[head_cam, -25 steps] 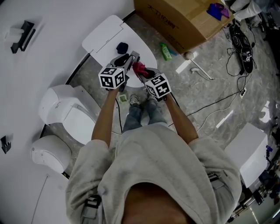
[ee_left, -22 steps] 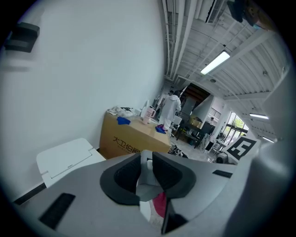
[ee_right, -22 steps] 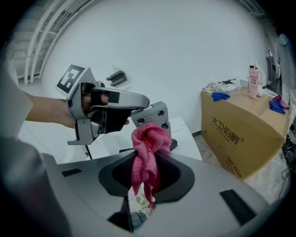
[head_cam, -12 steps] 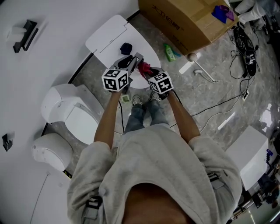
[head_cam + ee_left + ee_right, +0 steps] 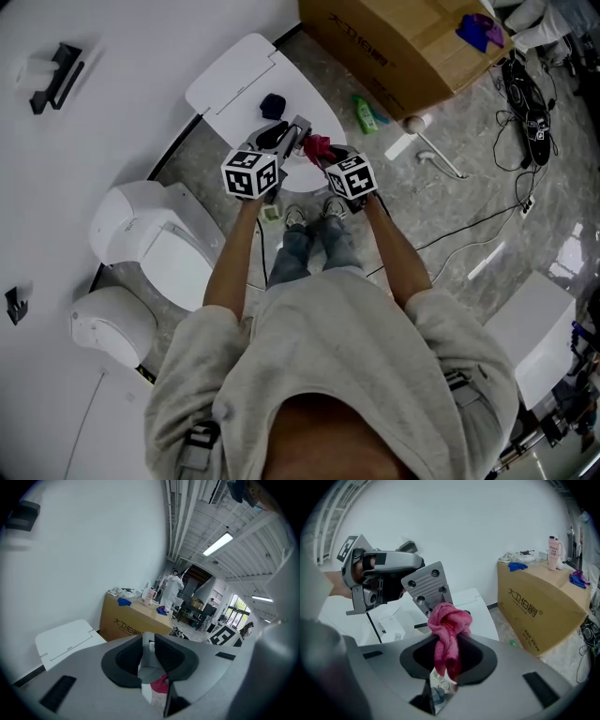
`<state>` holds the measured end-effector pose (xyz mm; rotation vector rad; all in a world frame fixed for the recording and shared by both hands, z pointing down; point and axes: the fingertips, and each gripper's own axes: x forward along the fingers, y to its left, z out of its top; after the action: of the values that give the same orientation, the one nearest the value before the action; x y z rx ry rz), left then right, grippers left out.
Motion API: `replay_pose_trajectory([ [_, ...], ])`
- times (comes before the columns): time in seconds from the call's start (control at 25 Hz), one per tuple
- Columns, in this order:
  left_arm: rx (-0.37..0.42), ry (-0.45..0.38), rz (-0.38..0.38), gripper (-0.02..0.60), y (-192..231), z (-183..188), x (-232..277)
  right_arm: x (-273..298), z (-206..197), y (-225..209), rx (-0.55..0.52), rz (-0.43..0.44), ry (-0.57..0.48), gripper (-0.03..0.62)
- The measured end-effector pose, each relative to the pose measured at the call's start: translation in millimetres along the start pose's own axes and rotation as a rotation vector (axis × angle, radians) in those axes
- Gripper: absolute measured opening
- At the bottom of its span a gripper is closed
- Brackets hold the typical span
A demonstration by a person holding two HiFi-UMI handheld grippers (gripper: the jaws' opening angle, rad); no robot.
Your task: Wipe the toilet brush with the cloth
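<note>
1. Your right gripper (image 5: 446, 644) is clenched on a pink terry cloth (image 5: 447, 620). The cloth bunches into a knot above the jaws, and a tail of it hangs down between them.
2. Your left gripper (image 5: 147, 644) has its jaws drawn close on a narrow white-and-grey toilet brush (image 5: 148, 657). Only a short stretch of the brush shows in the gap, and I cannot tell which part of it that is.
3. You hold both grippers side by side in front of your chest, on your side of the large brown cardboard box (image 5: 394, 47) and well apart from it. The left gripper is the farther of the two from the box.
4. In the right gripper view the knot of the cloth sits right against the left gripper's grey finger plate. In the left gripper view the pink shows just under the clamped brush.
5. A white flat slab (image 5: 234, 80) lies beside the box, towards the wall, with a small dark blue object (image 5: 272, 103) resting on it.
6. A green bottle (image 5: 366, 112) lies on the grey floor just beside the box, between it and your grippers.
</note>
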<state>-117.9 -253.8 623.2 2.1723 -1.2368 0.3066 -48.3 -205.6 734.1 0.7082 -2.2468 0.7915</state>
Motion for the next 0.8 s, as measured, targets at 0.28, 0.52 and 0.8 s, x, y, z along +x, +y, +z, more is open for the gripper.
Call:
replay_pose_trajectory([
  [0.28,0.025,0.015,-0.003,0.092,-3.1,-2.6,0.8,-16.6,-14.1,-8.7,0.009,-0.055,-0.003,0.101],
  [0.52,0.077,0.024,0.006,0.094,-1.9,-0.4,1.8,-43.7,-7.5,-9.2,0.009,-0.081,-0.071,0.101],
  [0.8,0.108,-0.02,0.023,0.094,-3.2,7.7,-1.8,-69.9,8.6,-10.6,0.028,-0.096,-0.162,0.101],
])
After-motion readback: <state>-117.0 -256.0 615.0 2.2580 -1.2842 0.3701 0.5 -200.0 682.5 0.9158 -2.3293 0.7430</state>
